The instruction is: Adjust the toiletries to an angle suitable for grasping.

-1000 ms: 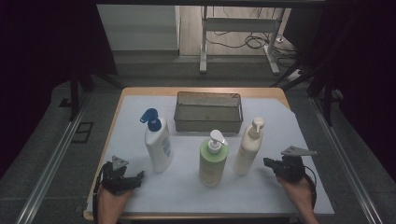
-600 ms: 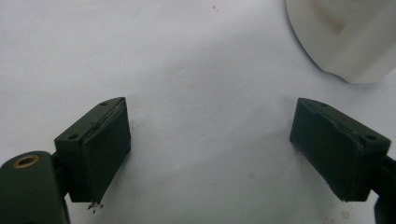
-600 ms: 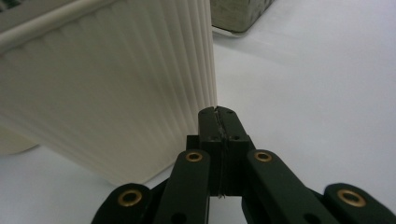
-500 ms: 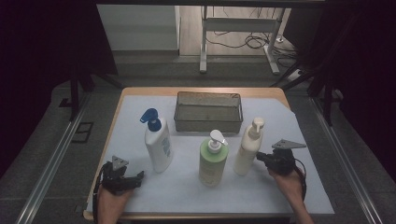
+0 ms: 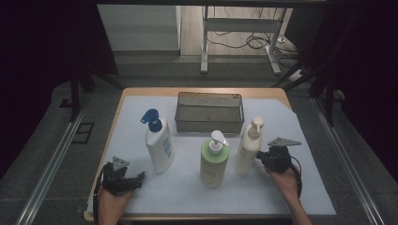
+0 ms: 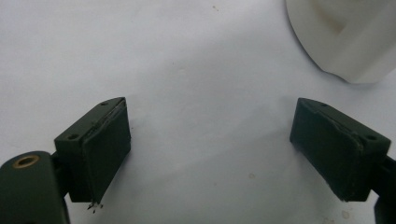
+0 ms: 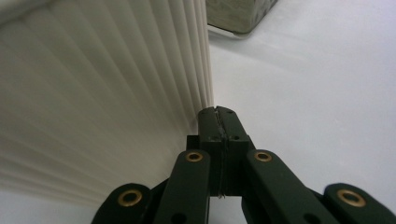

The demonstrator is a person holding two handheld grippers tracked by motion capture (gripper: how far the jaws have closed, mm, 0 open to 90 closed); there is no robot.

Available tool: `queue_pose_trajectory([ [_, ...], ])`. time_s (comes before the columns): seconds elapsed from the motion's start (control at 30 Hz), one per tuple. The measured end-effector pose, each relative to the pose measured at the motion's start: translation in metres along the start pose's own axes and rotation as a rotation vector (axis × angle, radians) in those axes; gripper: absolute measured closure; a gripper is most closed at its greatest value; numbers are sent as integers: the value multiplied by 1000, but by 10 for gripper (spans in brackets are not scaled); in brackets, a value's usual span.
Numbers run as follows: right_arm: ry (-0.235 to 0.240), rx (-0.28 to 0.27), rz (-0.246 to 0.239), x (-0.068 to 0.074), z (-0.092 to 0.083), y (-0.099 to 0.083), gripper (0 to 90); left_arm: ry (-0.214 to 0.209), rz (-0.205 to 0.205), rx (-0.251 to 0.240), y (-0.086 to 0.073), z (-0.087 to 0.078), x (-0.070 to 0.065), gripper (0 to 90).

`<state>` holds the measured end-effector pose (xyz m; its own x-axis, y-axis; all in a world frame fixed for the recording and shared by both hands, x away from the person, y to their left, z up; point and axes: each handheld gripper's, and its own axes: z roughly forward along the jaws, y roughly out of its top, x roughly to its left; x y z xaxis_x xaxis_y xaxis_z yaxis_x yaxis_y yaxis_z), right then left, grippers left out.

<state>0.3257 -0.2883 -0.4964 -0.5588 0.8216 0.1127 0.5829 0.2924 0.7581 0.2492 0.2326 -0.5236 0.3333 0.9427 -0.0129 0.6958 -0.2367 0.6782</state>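
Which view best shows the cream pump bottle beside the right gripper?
The high view: the cream bottle stands whole and upright, pump included, next to the right gripper. The right gripper view gives a close ribbed side. The left gripper view shows another bottle's base.

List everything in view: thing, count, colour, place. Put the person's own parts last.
Wire mesh basket: one, dark grey metal, far middle of the sheet.
White pump bottle with blue pump head: one, upright, left of centre.
Pale green pump bottle with white pump head: one, upright, centre, nearest the person.
Cream ribbed pump bottle: one, upright, right of centre, beside the right gripper.
White sheet: one, covers most of the table.
Wooden table: one, light brown, edges showing.
Left gripper: black, jaws wide apart, low over the sheet, near left.
Right gripper: black, jaws closed together, tips right by the cream bottle's side.
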Motion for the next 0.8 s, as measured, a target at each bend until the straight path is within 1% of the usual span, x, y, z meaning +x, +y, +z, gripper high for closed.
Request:
queue_pose_trajectory([
  [0.07,2,3,6,1,3,2,900,0,0,0,0,0,0,122],
  [0.17,3,7,1,1,8,4,900,0,0,0,0,0,0,122],
  [0.37,9,11,7,3,18,6,900,0,0,1,0,0,0,123],
  [0.5,10,11,9,4,20,7,900,0,0,0,0,0,0,122],
  [0.6,22,6,14,3,16,6,900,0,1,1,0,0,0,122],
  [0.63,22,3,7,3,13,5,900,0,0,0,0,0,0,122],
  [0.7,28,-2,8,4,6,3,900,1,1,0,0,0,0,123],
  [0.8,32,-10,-2,7,-5,-1,900,1,1,0,0,0,0,122],
])
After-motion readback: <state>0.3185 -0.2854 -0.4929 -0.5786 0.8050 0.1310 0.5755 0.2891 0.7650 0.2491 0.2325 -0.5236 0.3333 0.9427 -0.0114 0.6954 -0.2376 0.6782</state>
